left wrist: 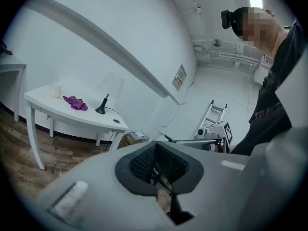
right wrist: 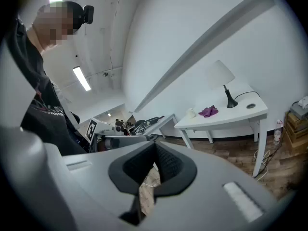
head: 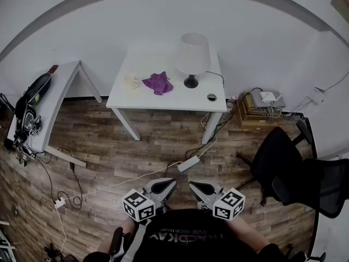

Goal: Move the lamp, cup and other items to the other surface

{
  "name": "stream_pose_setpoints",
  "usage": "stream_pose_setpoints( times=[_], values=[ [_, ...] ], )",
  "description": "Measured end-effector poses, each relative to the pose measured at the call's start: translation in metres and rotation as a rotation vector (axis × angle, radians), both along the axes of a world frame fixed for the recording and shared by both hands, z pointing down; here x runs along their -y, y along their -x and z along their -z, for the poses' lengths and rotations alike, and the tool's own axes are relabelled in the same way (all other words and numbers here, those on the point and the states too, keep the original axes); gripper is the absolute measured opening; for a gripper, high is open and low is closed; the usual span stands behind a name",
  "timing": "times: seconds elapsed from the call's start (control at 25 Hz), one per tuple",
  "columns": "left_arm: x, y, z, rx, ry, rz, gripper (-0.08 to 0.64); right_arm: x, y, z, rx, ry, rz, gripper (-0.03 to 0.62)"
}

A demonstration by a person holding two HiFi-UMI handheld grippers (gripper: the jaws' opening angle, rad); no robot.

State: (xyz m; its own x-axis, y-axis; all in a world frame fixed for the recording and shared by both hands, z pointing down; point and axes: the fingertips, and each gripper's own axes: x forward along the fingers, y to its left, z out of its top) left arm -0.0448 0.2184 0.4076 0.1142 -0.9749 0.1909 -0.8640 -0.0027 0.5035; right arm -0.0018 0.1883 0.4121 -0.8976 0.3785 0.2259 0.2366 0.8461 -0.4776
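Note:
A white table [head: 163, 103] stands against the far wall. On it are a white-shaded lamp [head: 192, 56] on a black base, a crumpled purple cloth [head: 157, 83] and a pale cup [head: 131, 81]. The left gripper view shows the same lamp [left wrist: 109, 92], cloth [left wrist: 75, 102] and cup [left wrist: 56, 90]; the right gripper view shows the lamp [right wrist: 222, 79], cloth [right wrist: 208, 111] and cup [right wrist: 191, 113]. My left gripper [head: 169, 183] and right gripper [head: 192, 185] are held close to my body, far from the table. Both are shut with nothing between their jaws.
A second white table [head: 57, 86] stands at the left with a black bag [head: 30, 100] and cables on it. A black office chair [head: 297, 171] is at the right. Books and a router [head: 263, 105] sit by the wall. Cables and a power adapter [head: 188, 163] lie on the wooden floor.

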Motion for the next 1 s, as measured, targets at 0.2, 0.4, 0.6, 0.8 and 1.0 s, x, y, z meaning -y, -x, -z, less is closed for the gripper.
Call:
stream_pose_setpoints(
  times=[0.2, 0.4, 0.6, 0.8, 1.0],
  values=[
    [0.0028, 0.0013, 0.0008, 0.001, 0.0, 0.002, 0.003, 0.0044, 0.0002, 0.0012, 0.003, -0.001, -0.004, 0.002],
    [0.0057, -0.0006, 0.0021, 0.004, -0.001, -0.002, 0.003, 0.0071, -0.0002, 0.0021, 0.006, -0.003, -0.007, 0.003],
    [0.0069, -0.0009, -0.0001, 0.001, 0.002, 0.001, 0.003, 0.0065, -0.0005, 0.001, 0.014, 0.005, 0.011, 0.003],
    [0.0067, -0.0037, -0.0013, 0.0, 0.006, 0.003, 0.003, 0.0049, -0.0013, 0.0023, 0.026, 0.016, 0.023, 0.005],
    [0.006, -0.0031, -0.0031, -0.006, 0.014, 0.018, 0.003, 0.0043, -0.0021, 0.0013, 0.025, 0.021, 0.039, 0.005]
  ],
)
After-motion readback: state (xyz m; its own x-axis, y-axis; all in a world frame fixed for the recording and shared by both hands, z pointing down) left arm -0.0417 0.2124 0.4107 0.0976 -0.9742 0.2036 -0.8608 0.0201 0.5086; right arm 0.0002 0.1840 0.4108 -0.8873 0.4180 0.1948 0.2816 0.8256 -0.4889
